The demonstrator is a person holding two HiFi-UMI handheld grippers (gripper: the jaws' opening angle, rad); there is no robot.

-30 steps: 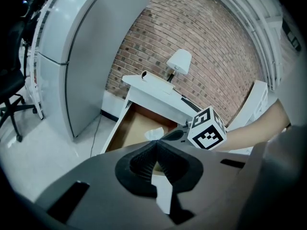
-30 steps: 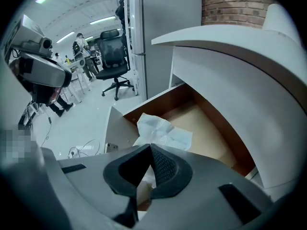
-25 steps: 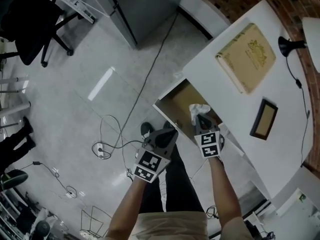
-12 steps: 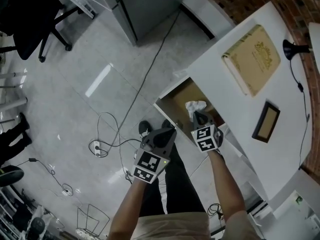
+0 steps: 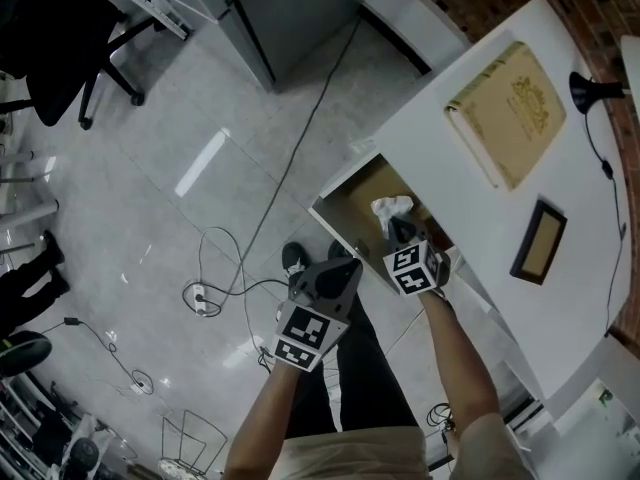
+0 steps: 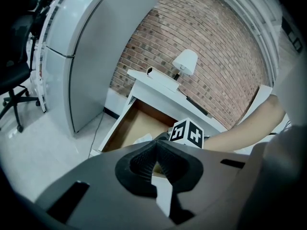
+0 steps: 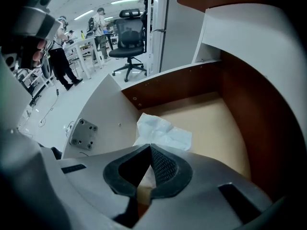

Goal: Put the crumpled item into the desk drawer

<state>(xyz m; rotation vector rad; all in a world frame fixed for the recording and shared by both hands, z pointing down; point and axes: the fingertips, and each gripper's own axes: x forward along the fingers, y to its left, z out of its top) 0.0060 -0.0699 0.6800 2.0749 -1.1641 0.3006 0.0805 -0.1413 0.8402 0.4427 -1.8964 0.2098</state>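
right tool (image 7: pixel 150 147): clamping the crumpled paper (image 7: pixel 163 131), inching it deeper over the open drawer (image 7: pixel 211 123) | left tool (image 6: pixel 154 150): idling pinched together, empty | release likely nearing

Crumpled white paper (image 7: pixel 163 131) hangs over the open desk drawer (image 7: pixel 213 123).
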